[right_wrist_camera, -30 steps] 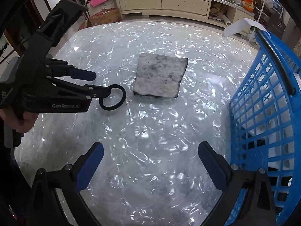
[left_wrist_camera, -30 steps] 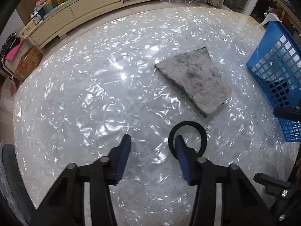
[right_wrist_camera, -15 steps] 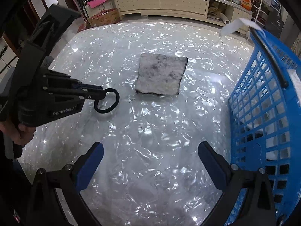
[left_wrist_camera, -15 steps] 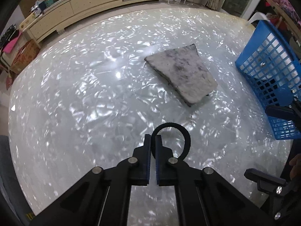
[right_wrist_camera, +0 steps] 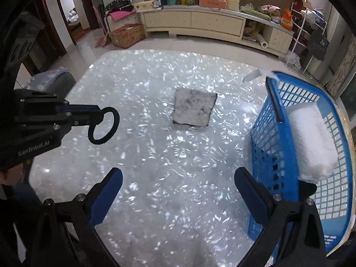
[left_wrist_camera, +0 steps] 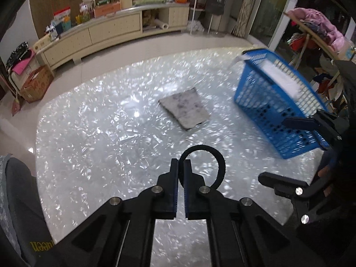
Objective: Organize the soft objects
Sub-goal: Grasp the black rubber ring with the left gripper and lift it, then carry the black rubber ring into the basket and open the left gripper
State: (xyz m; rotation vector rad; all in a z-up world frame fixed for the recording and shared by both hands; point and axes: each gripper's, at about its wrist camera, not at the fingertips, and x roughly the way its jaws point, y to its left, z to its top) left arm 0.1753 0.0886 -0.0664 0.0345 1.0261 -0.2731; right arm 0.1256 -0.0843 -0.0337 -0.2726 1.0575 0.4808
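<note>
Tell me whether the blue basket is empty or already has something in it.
Not empty. In the right wrist view, a white fluffy bundle lies inside the blue basket; the grey cloth is outside, on the table.

The blue basket [right_wrist_camera: 278,138] — blurred in the left view — runs off the right view's edge.

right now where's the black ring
The black ring is pinched in the left claw, held above the shiny table, left of the grey cloth.
</note>
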